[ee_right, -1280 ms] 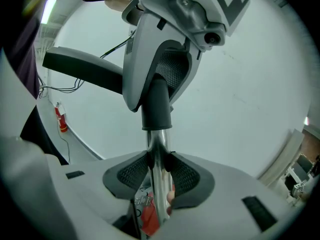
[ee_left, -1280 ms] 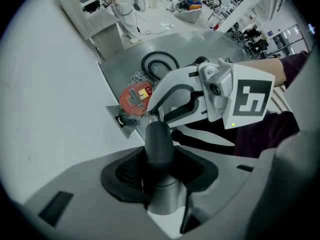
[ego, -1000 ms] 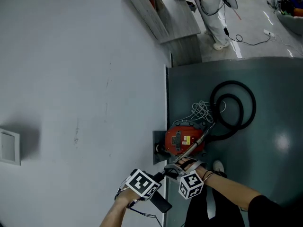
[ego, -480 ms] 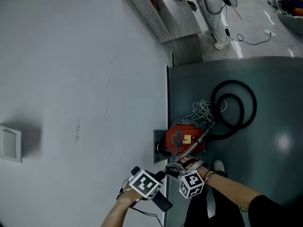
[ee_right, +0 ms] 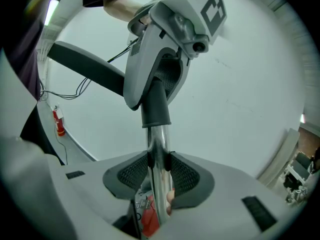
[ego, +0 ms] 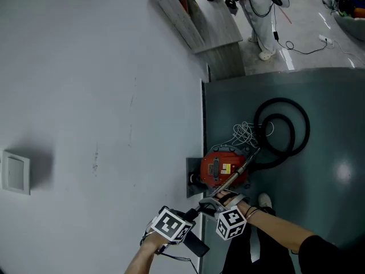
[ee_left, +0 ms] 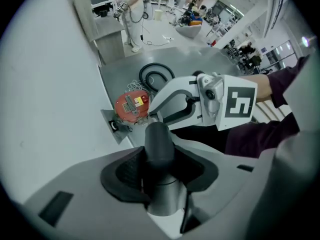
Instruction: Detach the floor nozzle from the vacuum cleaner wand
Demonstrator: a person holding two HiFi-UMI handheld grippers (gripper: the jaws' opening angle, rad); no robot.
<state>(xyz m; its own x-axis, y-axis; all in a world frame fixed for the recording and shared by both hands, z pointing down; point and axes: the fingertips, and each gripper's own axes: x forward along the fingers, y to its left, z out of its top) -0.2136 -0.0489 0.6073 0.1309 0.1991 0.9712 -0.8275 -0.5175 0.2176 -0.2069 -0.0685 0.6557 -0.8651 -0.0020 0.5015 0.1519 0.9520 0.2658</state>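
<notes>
**A:** Where is the floor nozzle (ee_right: 85,66) right now?

**B:** On the end of the wand (ee_right: 159,149) farthest from the red canister (ego: 221,167), held up off the floor. Its dark neck (ee_left: 159,141) is seated over the wand, so I judge the joint hasn't parted yet.

**A:** And the claws?

**B:** The left gripper (ee_left: 159,171) is clamped on that dark neck. The right gripper (ee_right: 159,170) is clamped on the wand, just on the canister's side of the joint (a sensible split, one claw per piece).

**A:** So how should the pull be done?

**B:** I'd hold the right claw firm as the anchor. Then draw the left straight along the wand, away from the canister, adding a small twist if it sticks. Pulling at an angle would probably jam the neck. Mind the hose (ego: 296,131) beyond the canister, too, since a hard jerk could drag the canister along.
</notes>
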